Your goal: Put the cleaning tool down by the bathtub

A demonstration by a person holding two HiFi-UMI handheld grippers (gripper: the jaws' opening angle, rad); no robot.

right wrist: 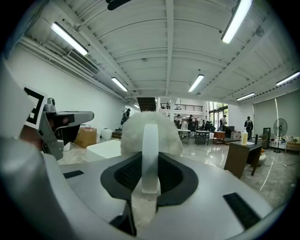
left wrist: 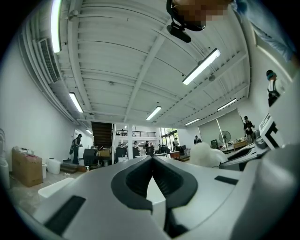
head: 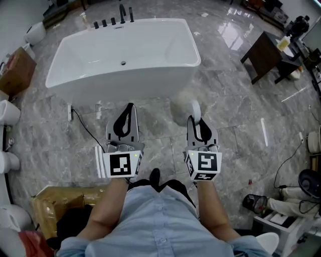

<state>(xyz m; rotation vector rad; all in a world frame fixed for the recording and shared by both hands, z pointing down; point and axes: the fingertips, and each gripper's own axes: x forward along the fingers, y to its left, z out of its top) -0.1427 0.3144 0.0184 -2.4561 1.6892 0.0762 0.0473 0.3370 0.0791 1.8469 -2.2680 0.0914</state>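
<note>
The cleaning tool is a fluffy white head (head: 181, 107) on a pale plastic handle (right wrist: 150, 154). My right gripper (head: 196, 120) is shut on that handle, and the fluffy head (right wrist: 150, 131) stands out beyond the jaws. The white bathtub (head: 125, 83) lies just ahead of both grippers; its corner shows in the right gripper view as bathtub (right wrist: 105, 149). My left gripper (head: 130, 107) hangs beside the right one, shut, its jaws meeting with nothing between them in the left gripper view (left wrist: 152, 159). The fluffy head (left wrist: 205, 153) shows there at the right.
Black taps (head: 120, 15) stand at the tub's far rim. A dark wooden table (head: 263, 52) is at the right, a cardboard box (head: 17, 70) and white toilets (head: 7, 113) at the left. A black cable (head: 88, 128) crosses the marble floor; a wrapped package (head: 65, 201) lies near my feet.
</note>
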